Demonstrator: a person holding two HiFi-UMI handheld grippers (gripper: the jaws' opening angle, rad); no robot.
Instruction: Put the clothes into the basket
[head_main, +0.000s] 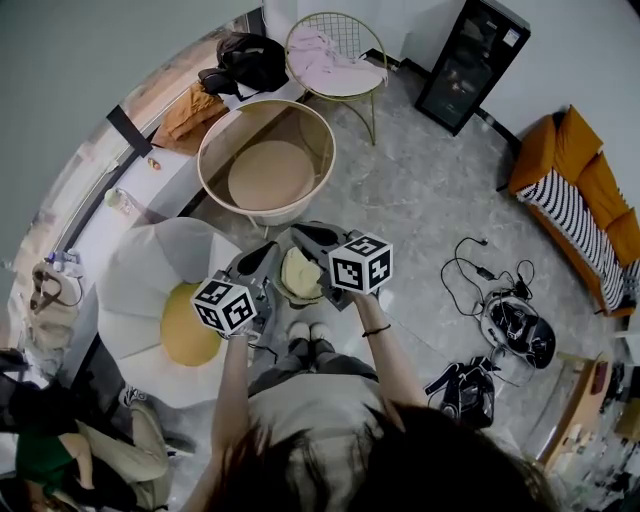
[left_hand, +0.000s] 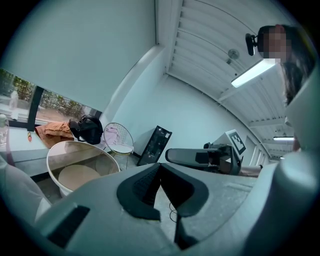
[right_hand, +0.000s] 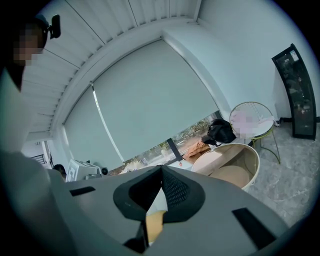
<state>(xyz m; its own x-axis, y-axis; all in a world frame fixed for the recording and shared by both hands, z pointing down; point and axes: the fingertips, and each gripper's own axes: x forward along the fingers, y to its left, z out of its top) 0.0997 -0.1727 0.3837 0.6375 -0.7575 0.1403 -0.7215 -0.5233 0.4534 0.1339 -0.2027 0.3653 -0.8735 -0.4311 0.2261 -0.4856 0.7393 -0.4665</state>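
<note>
Cloth (right_hand: 154, 225): judged soft, light, limp | bunched fold is clamped in right claw (right_hand: 161, 172) | left claw (left_hand: 160, 167): jaws together, nothing held | basket (head_main: 318, 128) ahead of claws.

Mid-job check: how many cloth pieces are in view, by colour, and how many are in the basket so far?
pale yellow cloth, in the right tool: 1
pink cloth, on the wire chair: 1
orange-brown cloth, on the window sill: 1
cloth in the basket: 0
Total: 3
</note>
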